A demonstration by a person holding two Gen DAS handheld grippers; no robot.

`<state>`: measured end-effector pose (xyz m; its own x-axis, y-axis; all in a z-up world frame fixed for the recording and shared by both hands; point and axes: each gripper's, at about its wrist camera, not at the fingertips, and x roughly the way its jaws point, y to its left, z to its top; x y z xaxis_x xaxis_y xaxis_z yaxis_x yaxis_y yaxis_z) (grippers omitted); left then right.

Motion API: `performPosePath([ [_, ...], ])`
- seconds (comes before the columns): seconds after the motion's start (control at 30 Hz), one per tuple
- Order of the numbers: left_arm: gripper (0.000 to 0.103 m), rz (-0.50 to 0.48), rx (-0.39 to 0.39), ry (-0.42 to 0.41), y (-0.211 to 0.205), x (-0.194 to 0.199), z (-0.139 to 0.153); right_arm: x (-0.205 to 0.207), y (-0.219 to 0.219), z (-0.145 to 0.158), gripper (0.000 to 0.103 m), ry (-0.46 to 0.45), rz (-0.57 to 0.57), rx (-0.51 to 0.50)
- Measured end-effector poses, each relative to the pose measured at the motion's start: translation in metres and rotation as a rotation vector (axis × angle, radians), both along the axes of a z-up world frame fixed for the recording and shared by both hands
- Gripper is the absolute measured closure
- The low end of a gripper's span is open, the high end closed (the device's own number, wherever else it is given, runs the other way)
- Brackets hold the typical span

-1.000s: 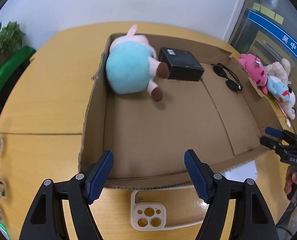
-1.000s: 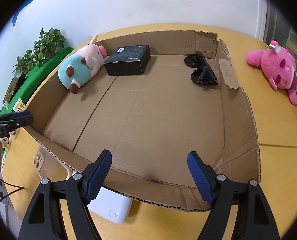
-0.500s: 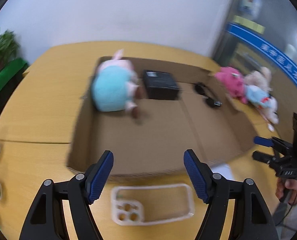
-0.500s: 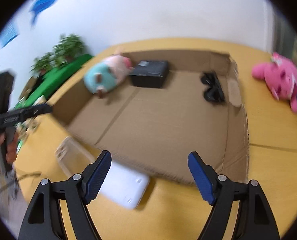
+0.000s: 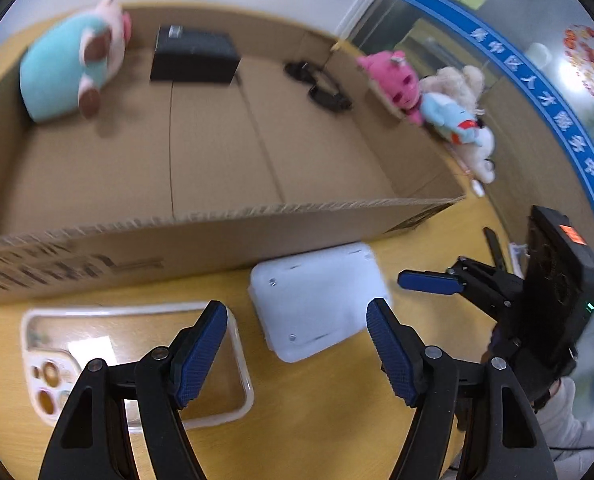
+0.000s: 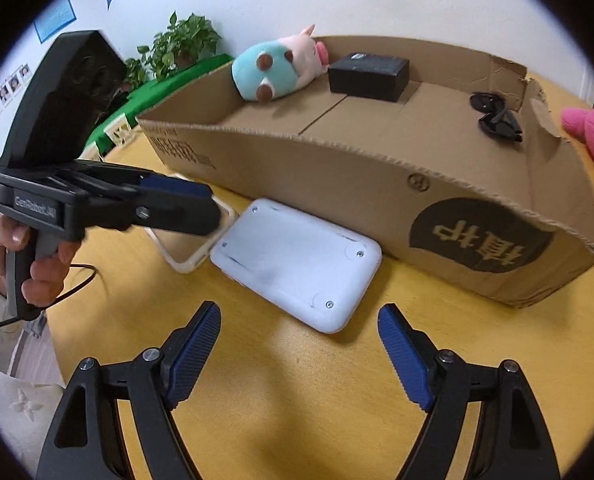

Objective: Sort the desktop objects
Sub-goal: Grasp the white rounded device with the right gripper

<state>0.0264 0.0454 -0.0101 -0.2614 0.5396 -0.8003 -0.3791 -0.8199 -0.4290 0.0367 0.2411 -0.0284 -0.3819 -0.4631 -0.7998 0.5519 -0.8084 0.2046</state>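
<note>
A white rounded flat device (image 5: 319, 300) (image 6: 297, 262) lies on the yellow table in front of the cardboard box (image 5: 217, 236) (image 6: 477, 240). A clear phone case (image 5: 97, 356) (image 6: 189, 258) lies to its left. My left gripper (image 5: 297, 354) is open and empty, low over the table between the case and the device. My right gripper (image 6: 299, 356) is open and empty, just short of the device. In the box lie a blue-pink plush (image 5: 69, 68) (image 6: 275, 68), a black box (image 5: 195, 54) (image 6: 371, 74) and sunglasses (image 5: 321, 86) (image 6: 497, 118).
Pink, blue and white plush toys (image 5: 437, 100) lie on the table right of the box; the pink one shows in the right wrist view (image 6: 593, 128). Potted plants (image 6: 177, 50) and a green surface stand beyond the table's left end. The left gripper body (image 6: 97, 196) is beside the case.
Both grippers have pulled back from over the box and dropped toward the table in front of it. The white device and phone case now lie fully in view before the fingers.
</note>
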Motion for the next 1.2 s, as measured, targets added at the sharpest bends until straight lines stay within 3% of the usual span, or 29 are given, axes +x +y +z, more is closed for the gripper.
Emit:
performPosePath([
  [0.17, 0.04, -0.014, 0.012, -0.006, 0.007, 0.001, -0.009, -0.009, -0.004, -0.013, 0.022, 0.008, 0.004, 0.016],
  [0.23, 0.05, -0.034, 0.011, -0.043, 0.014, 0.001, -0.015, -0.012, -0.002, -0.019, 0.022, 0.006, -0.009, 0.01],
  [0.3, 0.053, -0.059, 0.0, -0.058, 0.023, 0.005, -0.021, -0.01, -0.005, -0.022, 0.02, 0.026, 0.0, 0.019],
  [0.4, 0.052, -0.068, -0.031, -0.033, 0.028, 0.013, -0.019, 0.0, -0.008, -0.021, 0.02, 0.048, 0.025, 0.066],
  [0.5, 0.054, -0.05, 0.009, -0.044, 0.024, 0.014, -0.02, 0.01, -0.003, -0.021, 0.021, 0.057, 0.057, 0.069],
  [0.53, 0.058, -0.047, 0.01, -0.045, 0.023, 0.015, -0.021, 0.012, -0.002, -0.021, 0.022, 0.068, 0.055, 0.079],
  [0.7, 0.062, -0.059, -0.034, 0.002, 0.031, 0.021, -0.016, 0.01, -0.002, -0.019, 0.03, 0.12, 0.006, 0.136],
  [0.87, 0.064, -0.016, -0.002, 0.057, 0.02, 0.032, 0.009, 0.025, -0.002, 0.006, 0.03, 0.193, -0.022, 0.094],
  [0.93, 0.076, -0.009, -0.029, 0.087, 0.02, 0.036, 0.022, 0.03, -0.003, 0.022, 0.036, 0.238, -0.045, 0.079],
  [1.1, 0.079, -0.019, 0.008, 0.132, 0.019, 0.043, 0.047, 0.02, -0.006, 0.07, 0.036, 0.352, -0.077, 0.072],
  [1.2, 0.08, 0.004, 0.023, 0.125, 0.012, 0.036, 0.047, 0.008, -0.008, 0.074, 0.038, 0.342, -0.071, 0.064],
])
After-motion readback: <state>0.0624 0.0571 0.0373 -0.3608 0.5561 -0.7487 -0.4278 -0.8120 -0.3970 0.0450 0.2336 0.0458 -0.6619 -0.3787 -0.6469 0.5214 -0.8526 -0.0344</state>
